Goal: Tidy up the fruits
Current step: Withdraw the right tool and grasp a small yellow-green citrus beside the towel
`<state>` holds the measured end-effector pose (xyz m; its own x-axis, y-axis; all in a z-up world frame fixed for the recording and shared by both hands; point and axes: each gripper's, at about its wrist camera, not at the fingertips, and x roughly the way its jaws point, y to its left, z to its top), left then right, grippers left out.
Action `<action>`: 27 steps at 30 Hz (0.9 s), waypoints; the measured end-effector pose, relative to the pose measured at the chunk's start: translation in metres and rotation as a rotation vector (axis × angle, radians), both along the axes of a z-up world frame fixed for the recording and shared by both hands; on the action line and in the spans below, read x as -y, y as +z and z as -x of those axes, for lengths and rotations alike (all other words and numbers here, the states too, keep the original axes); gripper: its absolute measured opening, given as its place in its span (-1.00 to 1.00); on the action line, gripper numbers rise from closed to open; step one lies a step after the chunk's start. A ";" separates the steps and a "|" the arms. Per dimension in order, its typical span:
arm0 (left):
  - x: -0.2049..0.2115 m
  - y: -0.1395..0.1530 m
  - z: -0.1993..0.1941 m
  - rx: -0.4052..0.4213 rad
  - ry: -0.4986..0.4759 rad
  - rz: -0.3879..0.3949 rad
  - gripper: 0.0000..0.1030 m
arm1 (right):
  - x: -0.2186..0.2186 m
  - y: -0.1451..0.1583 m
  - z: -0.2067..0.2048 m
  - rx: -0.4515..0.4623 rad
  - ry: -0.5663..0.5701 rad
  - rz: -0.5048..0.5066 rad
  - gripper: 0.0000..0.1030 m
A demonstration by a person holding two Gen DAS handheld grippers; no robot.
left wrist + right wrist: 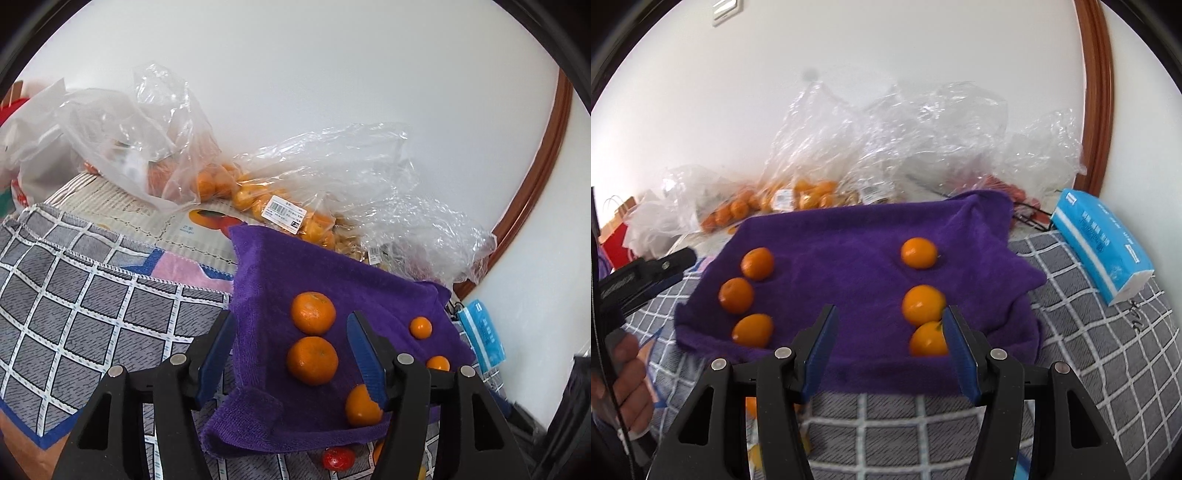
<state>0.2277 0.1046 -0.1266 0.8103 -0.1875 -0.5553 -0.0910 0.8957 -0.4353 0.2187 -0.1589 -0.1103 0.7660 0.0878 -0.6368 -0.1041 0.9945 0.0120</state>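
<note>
While both tongs hang part-open and empty, the right gripper (888, 354) and left gripper (291, 362) face six oranges (752, 329) in two rows on the purple towel (849, 258). Best next: fetch more from the far bags (280, 206), keeping rows even. Only the left view shows a red fruit (338, 458) off the towel's near edge.
</note>
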 end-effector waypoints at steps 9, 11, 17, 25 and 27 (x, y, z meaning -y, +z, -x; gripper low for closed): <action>-0.003 0.004 0.006 0.016 0.009 0.004 0.17 | -0.028 -0.026 0.038 -0.118 0.057 -0.037 -0.22; -0.002 0.004 0.006 0.017 -0.004 0.006 0.17 | -0.032 -0.030 0.042 -0.134 0.062 -0.043 -0.26; 0.003 0.004 0.006 0.019 -0.014 -0.017 0.17 | -0.046 -0.043 0.043 -0.188 0.066 -0.035 -0.28; 0.003 0.005 0.006 0.018 -0.024 -0.008 0.17 | -0.033 -0.034 0.048 -0.144 0.012 -0.029 -0.45; 0.003 0.005 0.006 0.018 -0.025 -0.007 0.17 | -0.022 -0.033 0.049 -0.150 -0.001 -0.036 -0.45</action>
